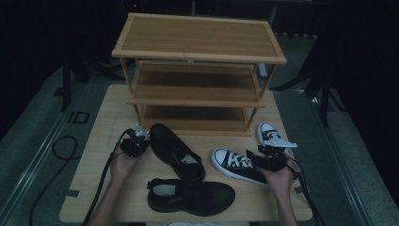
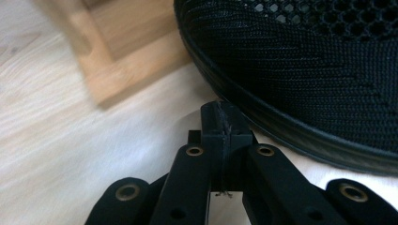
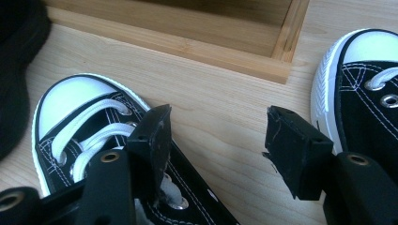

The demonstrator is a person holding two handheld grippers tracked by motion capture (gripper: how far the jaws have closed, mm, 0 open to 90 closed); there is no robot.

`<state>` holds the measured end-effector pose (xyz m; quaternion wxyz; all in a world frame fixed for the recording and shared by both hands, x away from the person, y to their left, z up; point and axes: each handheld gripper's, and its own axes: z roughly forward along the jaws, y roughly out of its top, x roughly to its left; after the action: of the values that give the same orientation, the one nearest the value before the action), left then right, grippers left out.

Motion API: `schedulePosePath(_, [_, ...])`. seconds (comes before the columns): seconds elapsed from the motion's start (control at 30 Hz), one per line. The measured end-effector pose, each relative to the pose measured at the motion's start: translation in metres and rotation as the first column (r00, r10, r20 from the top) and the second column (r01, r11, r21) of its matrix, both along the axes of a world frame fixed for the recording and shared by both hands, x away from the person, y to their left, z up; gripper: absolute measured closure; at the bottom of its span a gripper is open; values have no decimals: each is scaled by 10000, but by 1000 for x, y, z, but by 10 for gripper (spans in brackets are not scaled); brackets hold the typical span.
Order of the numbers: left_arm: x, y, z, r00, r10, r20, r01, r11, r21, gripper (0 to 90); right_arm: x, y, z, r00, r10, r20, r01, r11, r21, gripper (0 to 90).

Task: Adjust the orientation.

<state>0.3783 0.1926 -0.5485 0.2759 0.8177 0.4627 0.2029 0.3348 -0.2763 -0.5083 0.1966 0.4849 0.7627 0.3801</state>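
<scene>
In the high view, two black shoes and two sneakers are seen on the table before the rack. In the left gripper view, the left gripper is closed on nothing beside the black mesh shoe, judged soft and light. In the right gripper view, the right gripper is held wide over the left sneaker; its stiffer collar is judged the best hold.

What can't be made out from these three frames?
- Far sneaker, high view: its heel end is hidden behind the right gripper.
- Black mesh shoe, left gripper view: cut off by the top and right edges; whether the shut left gripper touches its sole cannot be told.
- Rack, high view: the back of the two lower shelves is too dark to read.
- Near sneaker, right gripper view: heel cut off by the bottom edge.
</scene>
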Motion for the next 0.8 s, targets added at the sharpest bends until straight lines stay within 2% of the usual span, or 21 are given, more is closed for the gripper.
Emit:
schedulePosePath(0.13, [9,-9,1,9999,-149,-14,149,9999,-2,900,0,0,0,10000,-1,3,1,10000,-1,409])
schedulePosePath(0.17, [16,-15,2,9995,-299,-54,299,9995,-32,900,0,0,0,10000,0,4,0,10000,-2,409])
schedulePosePath(0.37, [33,-34,4,9976,-699,-11,698,9973,-210,900,0,0,0,10000,3,4,-3,10000,-4,409])
schedulePosePath(0.4, [35,-37,4,9968,-797,-21,795,9961,-394,900,0,0,0,10000,7,9,-7,10000,-9,409])
schedulePosePath(0.47, [38,-42,4,9952,-974,12,974,9944,-421,900,0,0,0,10000,10,7,-10,10000,-10,409])
schedulePosePath(0.57, [42,-48,5,9941,-1081,62,1082,9915,-718,900,0,0,0,10000,8,4,-8,10000,-12,409])
schedulePosePath(0.7, [43,-52,6,9931,-1174,31,1174,9911,-633,900,0,0,0,10000,8,0,-8,10000,-6,410])
schedulePosePath(0.8, [39,-54,11,9897,-1429,46,1429,9874,-683,899,0,0,0,10000,15,-4,-15,10000,-3,410])
